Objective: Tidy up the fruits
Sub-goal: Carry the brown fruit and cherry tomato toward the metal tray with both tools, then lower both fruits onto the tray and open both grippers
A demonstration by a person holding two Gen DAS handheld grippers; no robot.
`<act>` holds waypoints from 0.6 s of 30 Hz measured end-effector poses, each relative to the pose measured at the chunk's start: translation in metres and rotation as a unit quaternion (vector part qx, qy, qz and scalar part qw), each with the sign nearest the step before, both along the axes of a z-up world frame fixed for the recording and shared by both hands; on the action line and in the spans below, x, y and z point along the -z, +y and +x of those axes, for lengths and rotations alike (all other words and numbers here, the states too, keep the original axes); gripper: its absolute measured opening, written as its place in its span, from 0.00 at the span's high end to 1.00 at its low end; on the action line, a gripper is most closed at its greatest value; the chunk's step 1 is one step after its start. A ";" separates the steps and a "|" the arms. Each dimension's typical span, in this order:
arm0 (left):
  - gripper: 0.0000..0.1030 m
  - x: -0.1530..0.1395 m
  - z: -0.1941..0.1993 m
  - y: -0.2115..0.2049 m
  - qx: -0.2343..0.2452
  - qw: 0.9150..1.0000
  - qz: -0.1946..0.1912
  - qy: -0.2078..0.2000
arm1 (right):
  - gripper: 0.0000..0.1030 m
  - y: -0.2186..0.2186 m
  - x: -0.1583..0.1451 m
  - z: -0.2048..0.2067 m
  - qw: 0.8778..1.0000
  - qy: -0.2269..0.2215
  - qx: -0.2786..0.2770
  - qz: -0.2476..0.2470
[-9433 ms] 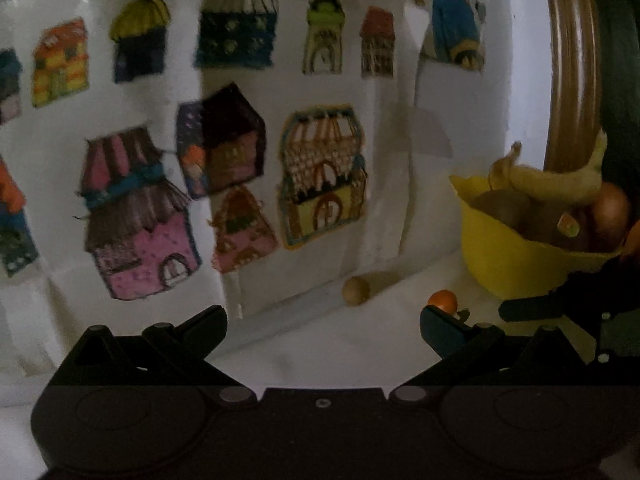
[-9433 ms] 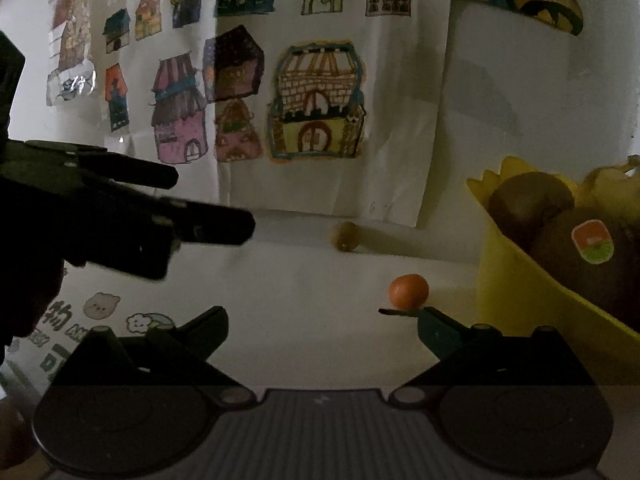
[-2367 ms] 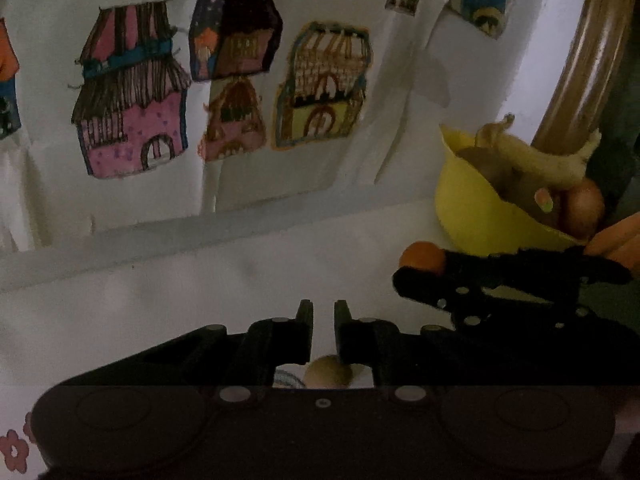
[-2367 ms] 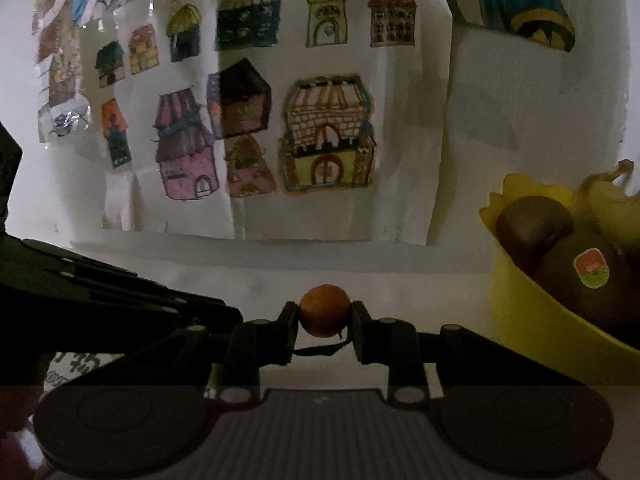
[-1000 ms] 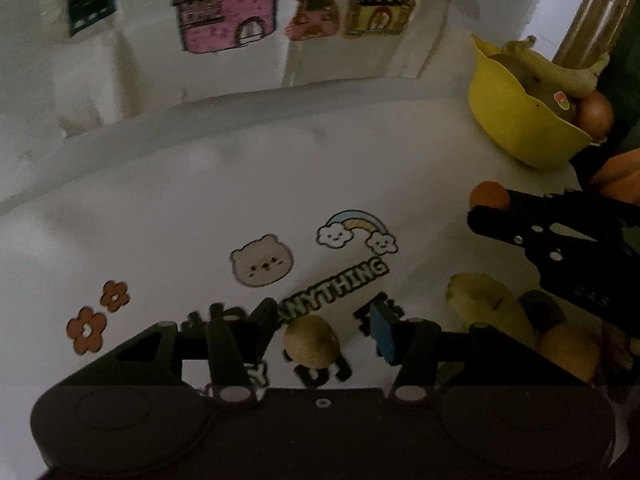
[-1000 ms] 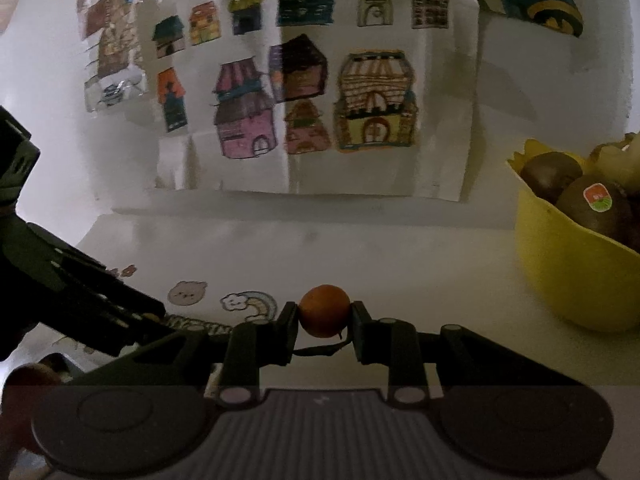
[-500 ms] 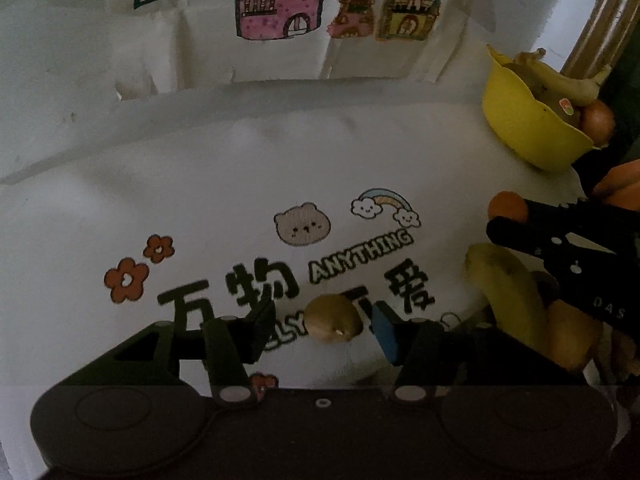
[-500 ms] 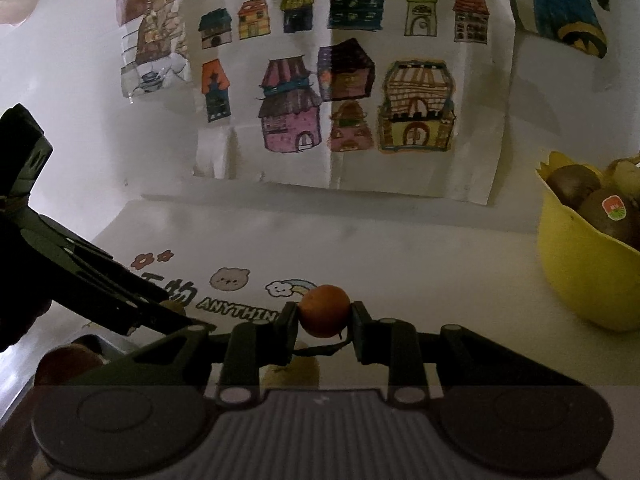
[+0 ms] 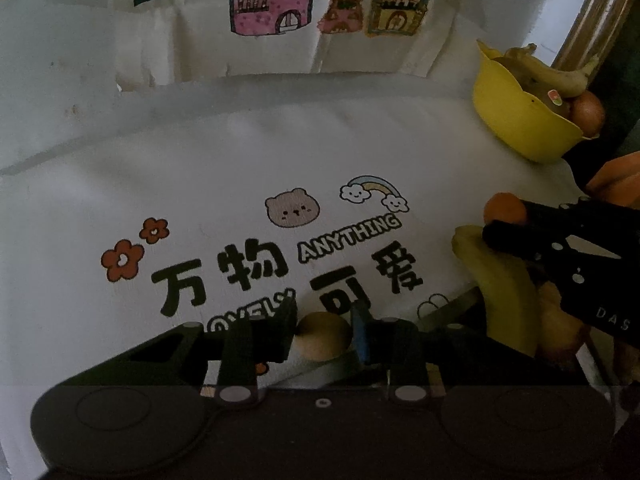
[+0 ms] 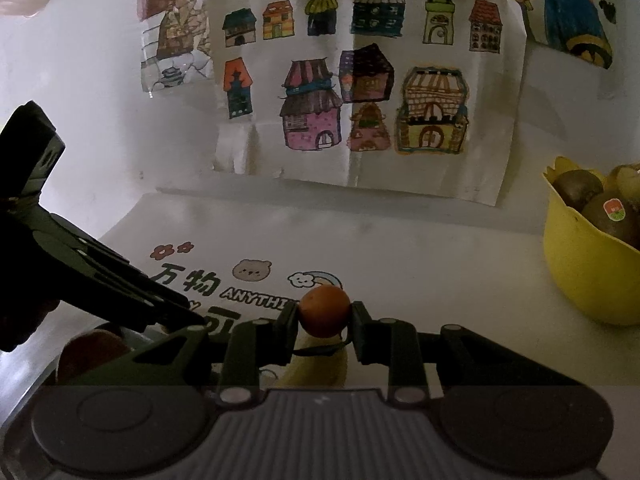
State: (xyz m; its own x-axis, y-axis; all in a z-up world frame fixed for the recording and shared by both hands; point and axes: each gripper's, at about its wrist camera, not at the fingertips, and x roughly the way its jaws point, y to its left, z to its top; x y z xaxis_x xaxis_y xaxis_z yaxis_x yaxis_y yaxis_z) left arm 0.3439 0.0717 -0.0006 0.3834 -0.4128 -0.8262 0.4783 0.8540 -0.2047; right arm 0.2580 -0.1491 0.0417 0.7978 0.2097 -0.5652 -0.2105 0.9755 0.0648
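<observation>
Left gripper (image 9: 324, 330) closing on a small tan fruit (image 9: 324, 335) above the printed cloth (image 9: 240, 184), right gripper (image 10: 325, 318) clamped on an orange fruit (image 10: 325, 310) (over a banana (image 10: 316, 364)), yellow bowl (image 10: 588, 276) far right.

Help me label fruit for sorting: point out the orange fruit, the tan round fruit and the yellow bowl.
orange fruit (image 10: 324, 311), right wrist view, front face between the pads.
tan round fruit (image 9: 325, 336), left wrist view, its middle.
yellow bowl (image 9: 516, 120), left wrist view, outer wall.
</observation>
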 end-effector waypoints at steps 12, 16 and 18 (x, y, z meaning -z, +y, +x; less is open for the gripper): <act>0.65 0.000 -0.008 0.016 -0.018 1.000 -0.003 -0.001 | 0.69 0.009 -0.002 -0.012 1.000 -0.002 -0.011 -0.001; 0.69 0.000 -0.009 0.014 -0.019 1.000 -0.004 -0.003 | 0.69 0.011 -0.001 -0.015 1.000 -0.001 -0.013 0.000; 0.69 0.000 -0.010 0.015 -0.022 1.000 -0.006 -0.003 | 0.69 0.012 0.000 -0.016 1.000 0.000 -0.014 0.000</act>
